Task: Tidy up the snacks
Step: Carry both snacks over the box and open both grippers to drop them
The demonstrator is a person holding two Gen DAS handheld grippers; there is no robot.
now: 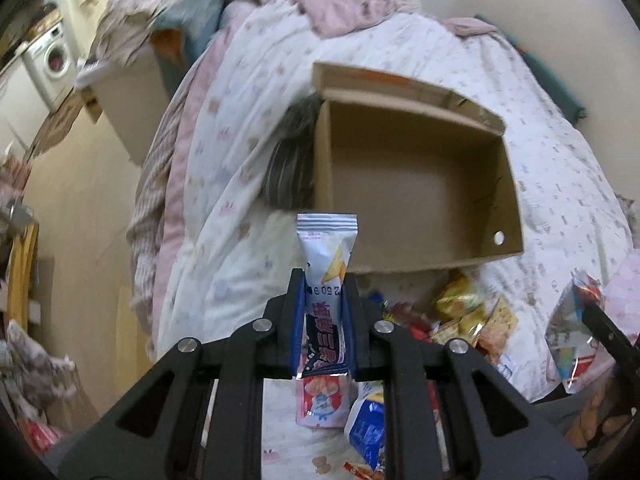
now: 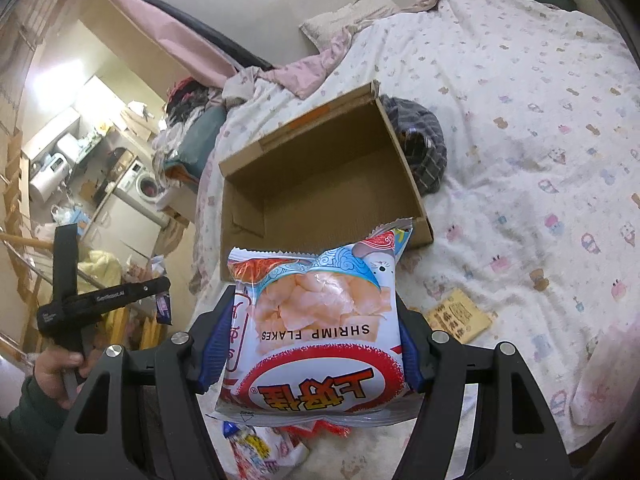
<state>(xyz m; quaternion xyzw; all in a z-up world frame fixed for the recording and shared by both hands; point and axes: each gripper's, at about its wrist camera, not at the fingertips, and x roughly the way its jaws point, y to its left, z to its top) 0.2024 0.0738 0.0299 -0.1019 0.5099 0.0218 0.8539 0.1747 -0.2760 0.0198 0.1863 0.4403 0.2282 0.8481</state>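
My left gripper [image 1: 323, 280] is shut on a narrow white and dark snack packet [image 1: 326, 264], held upright just short of the open cardboard box [image 1: 416, 168] on the bed. My right gripper [image 2: 316, 312] is shut on a large white bag of shrimp flakes [image 2: 320, 320], held in the air near the front edge of the same box [image 2: 320, 176], whose inside is bare. Loose snack packs [image 1: 468, 316] lie on the quilt below the box. The right gripper with its bag shows at the right edge of the left wrist view [image 1: 576, 332].
A flowered quilt [image 2: 520, 140] covers the bed. A dark checked cloth [image 2: 424, 148] lies beside the box. A yellow snack pack [image 2: 458, 316] lies on the quilt at right. More packs [image 2: 264, 448] lie below the right gripper. The left gripper [image 2: 160, 300] hangs off the bed's left side.
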